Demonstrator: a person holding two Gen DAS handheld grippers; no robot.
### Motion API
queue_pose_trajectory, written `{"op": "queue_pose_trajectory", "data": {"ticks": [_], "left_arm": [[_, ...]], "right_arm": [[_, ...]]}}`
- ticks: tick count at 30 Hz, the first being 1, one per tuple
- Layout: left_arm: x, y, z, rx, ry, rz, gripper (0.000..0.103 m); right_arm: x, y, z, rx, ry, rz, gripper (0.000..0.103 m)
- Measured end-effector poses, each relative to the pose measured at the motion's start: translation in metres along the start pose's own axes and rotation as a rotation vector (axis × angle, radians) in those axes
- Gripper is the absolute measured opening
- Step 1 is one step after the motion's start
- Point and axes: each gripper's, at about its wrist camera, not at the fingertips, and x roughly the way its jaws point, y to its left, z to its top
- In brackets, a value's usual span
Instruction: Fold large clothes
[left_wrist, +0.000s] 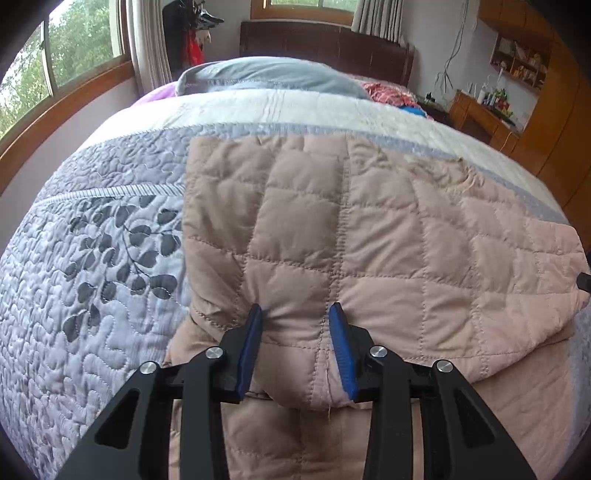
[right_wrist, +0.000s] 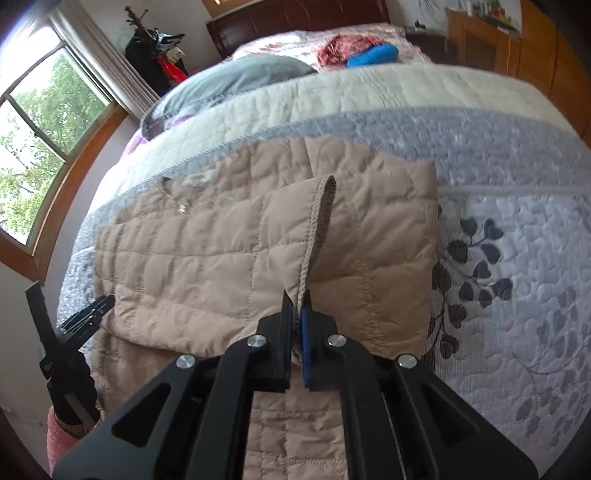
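— On the bed (left_wrist: 122, 258), across the quilt near its foot edge, lies the jacket (left_wrist: 332, 229), quilted and tan, partly doubled over itself.

— How far has the folding got?

— Part way, I'd say. One folded layer sits on top of the rest, with a neat straight side toward the leaf print. A sleeve with its ribbed cuff (right_wrist: 325, 199) is lifted over the body, so that fold isn't laid down yet.

— Who has the sleeve?

— The right gripper (right_wrist: 296, 306). Its fingers are clenched tight on the cuff's edge, the fabric pinched between the blue pads.

— And the other?

— The left gripper (left_wrist: 295, 314) is at the near fold of the jacket. Its fingers (left_wrist: 253, 332) are half apart with a puffy bunch of the cloth gathered between them; it looks like a grasp on that thick roll.

— What's left, then?

— Laying the sleeve flat across the body, then likely another fold to make a compact bundle. The lower part hanging toward the foot edge looks undone.
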Motion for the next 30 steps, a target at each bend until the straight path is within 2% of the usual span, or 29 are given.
{"op": "queue_pose_trajectory", "data": {"ticks": [5, 8, 11, 13, 15, 17, 21, 23, 26, 27, 30], "left_arm": [[0.007, -0.004, -0.004, 0.020, 0.008, 0.017, 0.039], [0.006, -0.008, -0.004, 0.040, 0.010, 0.036, 0.039], [-0.007, -0.008, -0.001, 0.044, 0.006, 0.038, 0.039], [-0.027, -0.007, 0.001, 0.035, -0.035, 0.013, 0.039], [-0.048, -0.013, 0.001, 0.041, -0.082, -0.018, 0.039], [-0.060, -0.030, 0.001, 0.069, -0.096, -0.017, 0.039], [-0.053, -0.064, -0.002, 0.126, -0.059, -0.027, 0.039], [-0.043, -0.073, -0.005, 0.139, -0.043, -0.011, 0.039], [-0.018, -0.077, -0.009, 0.142, 0.013, 0.006, 0.039], [-0.011, -0.076, -0.011, 0.145, 0.027, 0.011, 0.039], [0.002, -0.077, -0.013, 0.170, 0.031, 0.013, 0.040]], "right_arm": [[0.042, -0.014, -0.009, 0.035, 0.047, -0.011, 0.004], [0.044, -0.014, -0.009, 0.038, 0.049, -0.015, 0.005], [0.030, -0.006, -0.010, 0.013, 0.027, -0.066, 0.012], [0.006, 0.002, -0.014, -0.007, -0.032, -0.091, 0.021], [-0.014, 0.015, -0.017, -0.032, -0.075, -0.065, 0.022], [-0.022, 0.035, -0.020, -0.081, -0.082, -0.026, 0.022], [0.000, 0.078, -0.032, -0.165, -0.002, 0.035, 0.022], [0.017, 0.091, -0.036, -0.189, 0.020, 0.006, 0.022], [0.041, 0.096, -0.037, -0.186, 0.059, -0.019, 0.022], [0.051, 0.094, -0.036, -0.177, 0.076, -0.030, 0.017], [0.068, 0.086, -0.038, -0.143, 0.109, -0.014, 0.017]]}}
